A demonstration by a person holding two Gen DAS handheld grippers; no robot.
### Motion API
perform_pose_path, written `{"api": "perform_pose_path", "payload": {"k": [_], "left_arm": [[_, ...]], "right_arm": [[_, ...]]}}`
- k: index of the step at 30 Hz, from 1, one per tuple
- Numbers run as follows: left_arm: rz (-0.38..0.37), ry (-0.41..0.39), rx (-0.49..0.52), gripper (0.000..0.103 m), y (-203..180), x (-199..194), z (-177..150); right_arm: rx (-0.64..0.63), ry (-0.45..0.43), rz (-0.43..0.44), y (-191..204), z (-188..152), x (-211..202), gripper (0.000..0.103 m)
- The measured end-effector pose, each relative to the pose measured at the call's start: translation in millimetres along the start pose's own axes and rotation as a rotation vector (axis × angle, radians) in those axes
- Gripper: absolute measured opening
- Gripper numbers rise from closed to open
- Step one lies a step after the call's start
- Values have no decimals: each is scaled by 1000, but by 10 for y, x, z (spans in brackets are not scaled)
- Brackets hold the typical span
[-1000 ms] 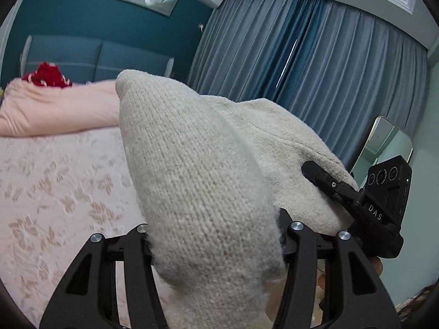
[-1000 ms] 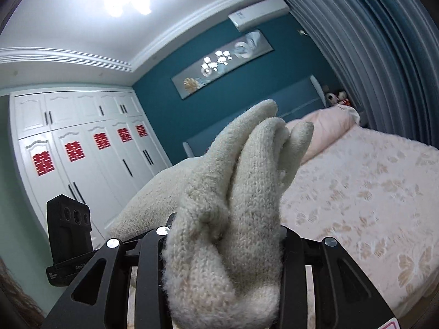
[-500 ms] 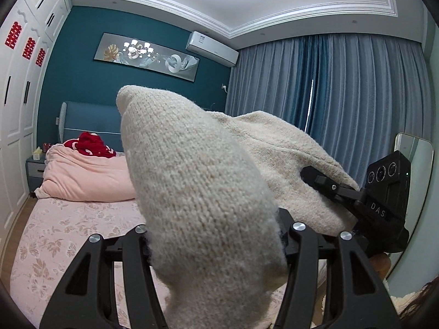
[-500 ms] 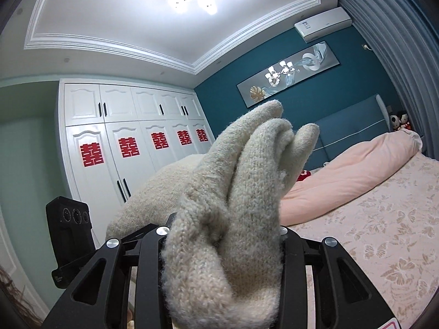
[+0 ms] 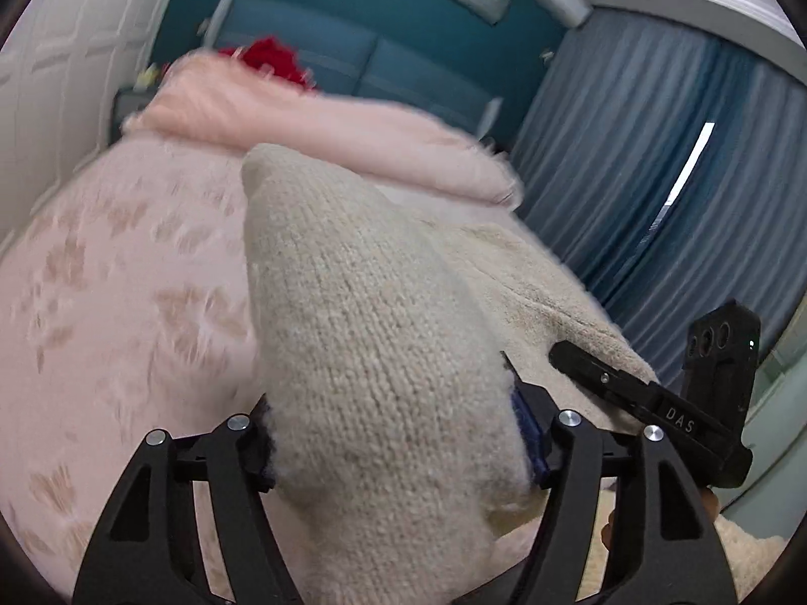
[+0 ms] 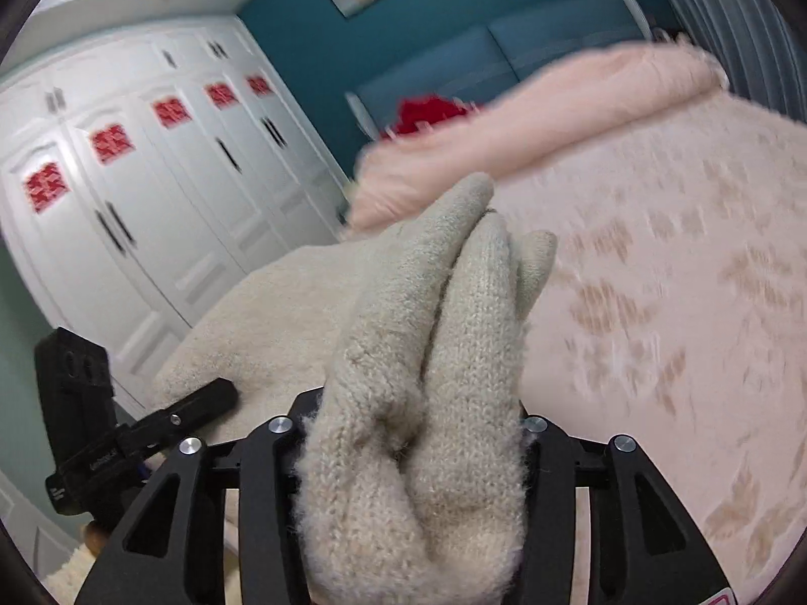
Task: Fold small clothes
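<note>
A cream knitted sweater (image 5: 373, 353) is held up between both grippers above the bed. My left gripper (image 5: 398, 448) is shut on one bunched corner of it, which sticks up in front of the lens. My right gripper (image 6: 413, 433) is shut on another bunched corner (image 6: 444, 333). The rest of the sweater stretches between the two. The right gripper also shows in the left wrist view (image 5: 655, 398), and the left gripper shows in the right wrist view (image 6: 146, 428). The fingertips are hidden in the wool.
A bed with a pink floral sheet (image 5: 116, 302) lies below, also in the right wrist view (image 6: 681, 302). A pink duvet (image 5: 328, 126) and a red item (image 5: 267, 55) lie at its head. White wardrobes (image 6: 151, 201) stand left, grey curtains (image 5: 655, 176) right.
Both grippers have tipped down from the ceiling and wall towards the bed, with the sweater still clamped in each. The views are motion-blurred now.
</note>
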State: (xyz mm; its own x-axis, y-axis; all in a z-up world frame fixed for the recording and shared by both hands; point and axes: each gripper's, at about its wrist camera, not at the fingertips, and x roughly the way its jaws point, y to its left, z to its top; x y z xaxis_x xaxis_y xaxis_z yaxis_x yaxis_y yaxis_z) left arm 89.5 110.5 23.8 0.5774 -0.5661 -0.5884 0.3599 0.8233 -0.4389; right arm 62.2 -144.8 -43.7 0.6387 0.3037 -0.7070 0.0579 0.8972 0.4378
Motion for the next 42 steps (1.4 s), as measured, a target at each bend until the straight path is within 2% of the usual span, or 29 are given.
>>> {"api": "perform_pose_path", "payload": {"k": [1,2,3,4,5,6,7,8,10,12,15,17,19,20,21,22,23,24,25,28,29,31,32,34,36,37,39,40,42], "left_arm": [[75,90,-61,64,231,295,-264],[170,164,-96,61,407,476,-495],[230,188,-100,57,504,515,-646],[250,155,-63,63,506,419,-749],[240,114,-20,64,459,276,-790],[259,99,10,70,405,175,-792],[268,93,33,82,332,93,-763],[259,89,44,87,266,44,-719],[238,98,49,92,187,48,-636],[246,150,1,92,236,174,-634],[197,235,-192,92,538,371,-775],[86,253,-417,92,858,457,-832],[13,238,-600,94,1124,492,-849],[-5,228,-644,94,1207,514,-834],[-10,230,-656,93,1253,554,-809],[-9,245,-649,84,1277,619,-780],[-7,264,-629,71,1268,684,-747],[8,282,-598,58,1228,725,-689],[18,263,-538,48,1133,693,-581],[39,149,-344,45,756,410,-208],[27,109,-322,46,682,303,-101],[2,67,-316,47,647,196,26],[3,65,-307,48,657,203,36],[74,96,-250,54,684,370,-33],[216,183,-197,54,736,680,-235],[286,241,-192,55,794,816,-382],[252,188,-227,58,827,730,-515],[280,177,-217,58,785,656,-504],[330,158,-129,57,624,521,-459]], "right_arm": [[38,97,-69,-160,-168,210,46],[82,109,-64,-305,-324,221,40],[114,66,-9,-385,-415,117,41],[124,22,10,-420,-465,-12,44],[111,0,-17,-414,-467,-112,50],[97,-6,-33,-391,-442,-163,55],[92,-5,-25,-377,-409,-176,64],[95,7,-5,-365,-383,-146,69],[107,57,18,-356,-364,2,70],[138,124,12,-313,-368,204,71],[206,191,40,-342,-395,483,71],[256,202,78,-378,-390,589,80],[306,216,109,-408,-339,696,80],[331,232,133,-415,-306,763,76],[341,252,146,-397,-266,825,67],[324,259,142,-347,-204,847,48],[282,242,129,-260,-109,805,40],[220,204,135,-133,12,702,38],[155,153,160,21,152,552,35],[-6,-14,194,393,526,89,34],[-43,-57,207,452,606,-40,35],[-83,-78,184,438,671,-118,37],[-88,-65,150,364,636,-51,39],[-67,16,82,99,479,284,46],[-3,164,-61,-273,230,683,48],[38,169,-104,-419,123,703,42],[123,51,-25,-548,49,367,43],[126,0,-24,-524,46,181,43],[66,-63,-24,-381,71,-65,43]]}}
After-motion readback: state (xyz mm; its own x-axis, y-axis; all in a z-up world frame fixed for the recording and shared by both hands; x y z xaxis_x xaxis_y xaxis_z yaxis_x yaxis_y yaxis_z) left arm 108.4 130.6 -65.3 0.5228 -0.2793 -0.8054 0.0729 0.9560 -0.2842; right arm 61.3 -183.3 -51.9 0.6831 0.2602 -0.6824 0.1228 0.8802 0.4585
